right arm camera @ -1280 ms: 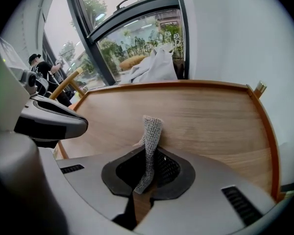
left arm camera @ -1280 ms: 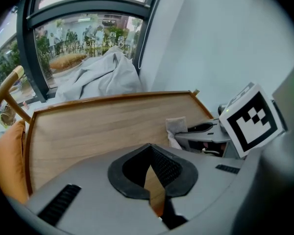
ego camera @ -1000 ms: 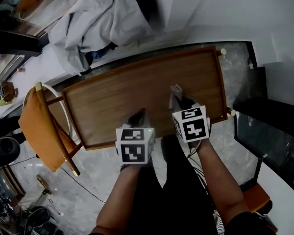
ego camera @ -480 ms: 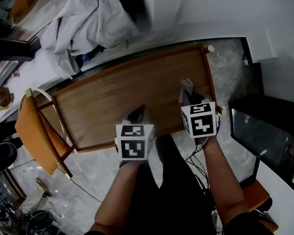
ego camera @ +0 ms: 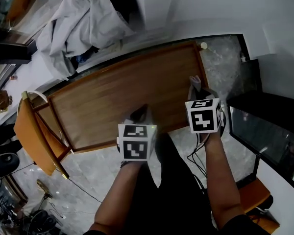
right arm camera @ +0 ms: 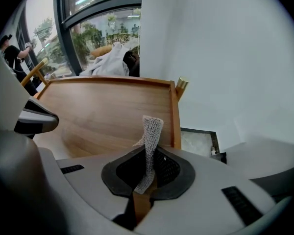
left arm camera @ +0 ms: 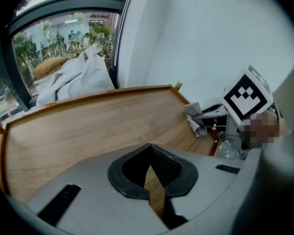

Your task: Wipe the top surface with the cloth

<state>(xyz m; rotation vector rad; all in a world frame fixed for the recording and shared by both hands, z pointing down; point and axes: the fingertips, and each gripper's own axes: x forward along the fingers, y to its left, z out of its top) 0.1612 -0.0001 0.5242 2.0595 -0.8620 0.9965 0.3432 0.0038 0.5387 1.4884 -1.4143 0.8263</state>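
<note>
A wooden table top (ego camera: 112, 99) with a raised rim fills the middle of the head view. My right gripper (ego camera: 196, 94) is at the table's right end near the front rim, shut on a grey knitted cloth (ego camera: 194, 83). In the right gripper view the cloth (right arm camera: 150, 138) stands up from between the jaws of my right gripper (right arm camera: 148, 158), over the wood (right arm camera: 103, 106). My left gripper (ego camera: 139, 114) sits at the front rim near the middle, shut and holding nothing. The left gripper view shows my left gripper (left arm camera: 149, 151) over the wood (left arm camera: 88, 126), with the cloth (left arm camera: 195, 119) to its right.
An orange chair (ego camera: 32, 131) stands against the table's left end. A heap of white fabric (ego camera: 83, 21) lies behind the table by the window. A black cabinet (ego camera: 269, 126) stands to the right, and cables (ego camera: 196, 153) trail on the marble floor.
My right gripper has carried the cloth to the right along the table top, close to the right rim. My left gripper has stayed at the front rim.
</note>
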